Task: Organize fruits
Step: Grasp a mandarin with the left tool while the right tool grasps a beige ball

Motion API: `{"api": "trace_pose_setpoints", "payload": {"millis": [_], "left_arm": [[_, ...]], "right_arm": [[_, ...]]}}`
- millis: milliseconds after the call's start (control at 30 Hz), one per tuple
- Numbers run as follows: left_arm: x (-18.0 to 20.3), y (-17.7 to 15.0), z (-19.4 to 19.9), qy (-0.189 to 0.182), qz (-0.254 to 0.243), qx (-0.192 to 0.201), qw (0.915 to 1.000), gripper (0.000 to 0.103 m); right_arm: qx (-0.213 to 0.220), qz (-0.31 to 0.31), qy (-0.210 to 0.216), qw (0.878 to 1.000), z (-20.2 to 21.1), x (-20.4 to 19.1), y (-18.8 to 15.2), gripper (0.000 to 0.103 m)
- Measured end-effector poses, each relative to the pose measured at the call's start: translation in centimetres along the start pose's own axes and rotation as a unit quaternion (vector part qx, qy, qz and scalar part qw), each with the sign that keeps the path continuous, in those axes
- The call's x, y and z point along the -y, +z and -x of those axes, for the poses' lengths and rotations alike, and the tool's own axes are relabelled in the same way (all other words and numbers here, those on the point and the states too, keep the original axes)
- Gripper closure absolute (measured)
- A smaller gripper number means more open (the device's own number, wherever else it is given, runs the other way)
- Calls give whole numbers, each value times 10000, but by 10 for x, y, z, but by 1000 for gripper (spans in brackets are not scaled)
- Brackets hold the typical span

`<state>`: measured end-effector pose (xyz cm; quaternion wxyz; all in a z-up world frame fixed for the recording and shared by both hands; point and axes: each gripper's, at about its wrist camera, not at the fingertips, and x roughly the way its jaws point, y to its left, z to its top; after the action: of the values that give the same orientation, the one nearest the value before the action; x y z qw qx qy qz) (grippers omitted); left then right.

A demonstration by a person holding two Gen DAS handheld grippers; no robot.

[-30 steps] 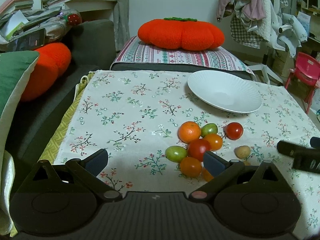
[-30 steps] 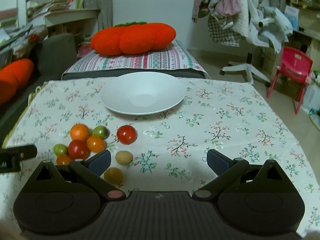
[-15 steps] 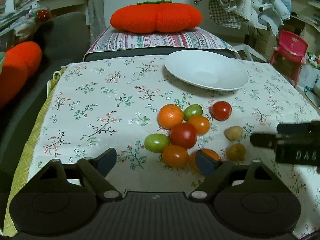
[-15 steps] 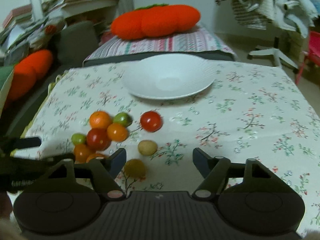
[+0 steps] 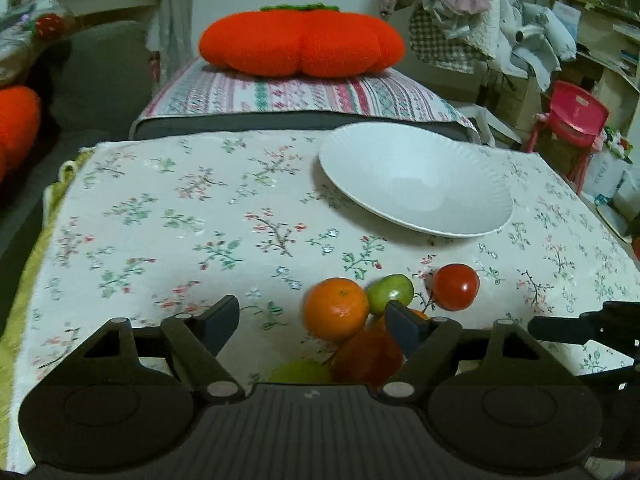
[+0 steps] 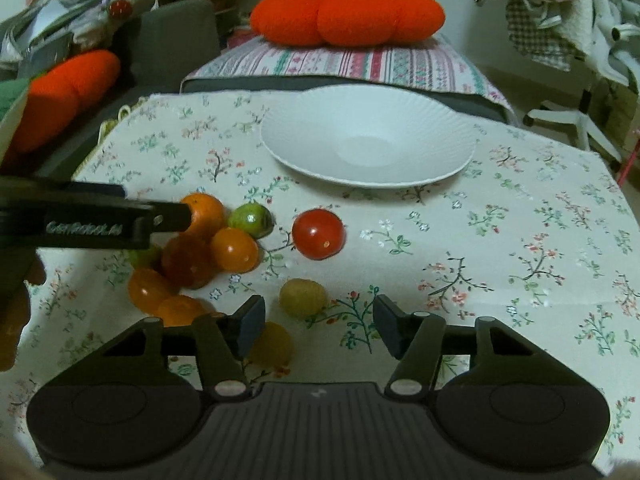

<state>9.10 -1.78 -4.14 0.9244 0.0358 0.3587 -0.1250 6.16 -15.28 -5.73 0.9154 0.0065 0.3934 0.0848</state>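
A cluster of small fruits lies on the floral cloth: an orange mandarin point(image 5: 335, 307) point(image 6: 204, 212), a green fruit point(image 5: 391, 291) point(image 6: 251, 220), a red tomato point(image 5: 456, 286) point(image 6: 318, 234), a dark red tomato point(image 5: 366, 358) point(image 6: 186, 262) and several orange ones point(image 6: 234, 250). Two yellowish fruits point(image 6: 302, 297) lie nearer the right gripper. An empty white plate point(image 5: 416, 184) point(image 6: 368, 140) sits behind the fruits. My left gripper point(image 5: 312, 322) is open, low over the cluster, its fingers around the mandarin and dark tomato. My right gripper point(image 6: 320, 324) is open, just before a yellowish fruit.
A large orange pumpkin cushion point(image 5: 302, 44) lies on a striped pad point(image 5: 296, 92) behind the table. A dark sofa with another orange cushion point(image 6: 60, 96) stands at left. A red child's chair point(image 5: 572, 116) and clothes-covered chair stand at right.
My left gripper has moved forward and down onto the fruit cluster. My right gripper has moved forward and closer to the yellowish fruits. Both stay open.
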Motion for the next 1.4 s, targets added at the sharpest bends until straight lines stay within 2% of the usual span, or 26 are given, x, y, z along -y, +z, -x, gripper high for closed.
{"api": "trace_pose_setpoints", "payload": {"millis": [167,233,300,333,400,833,1133,1400], "left_arm": [[6,0,-14,-9,-303,-1,9995,33],[4,1,-18,-77,-277,6,9996,40],[2,1,-25,-130,-282,-146,9994,52],[1,1,-29,-170,-276,-178,9993,55],[1,-1,-33,-209,-288,-218,9991,68],[2,11,-18,50,-265,45,9996,69],[17,23,-7,7,-351,267,9990,69],[36,43,-12,-177,-405,552,9975,69]], "right_arm": [[-69,103,10,9999,-10,-3,5,59],[-112,185,48,9998,-13,-6,5,70],[-117,294,2,9995,-15,-8,4,77],[-114,347,-4,9993,-16,-10,4,78],[-110,391,-15,9992,-17,-10,5,79],[144,101,104,9998,-4,2,13,79],[416,-106,126,9990,3,16,21,79],[807,-475,123,9955,6,46,38,79]]}}
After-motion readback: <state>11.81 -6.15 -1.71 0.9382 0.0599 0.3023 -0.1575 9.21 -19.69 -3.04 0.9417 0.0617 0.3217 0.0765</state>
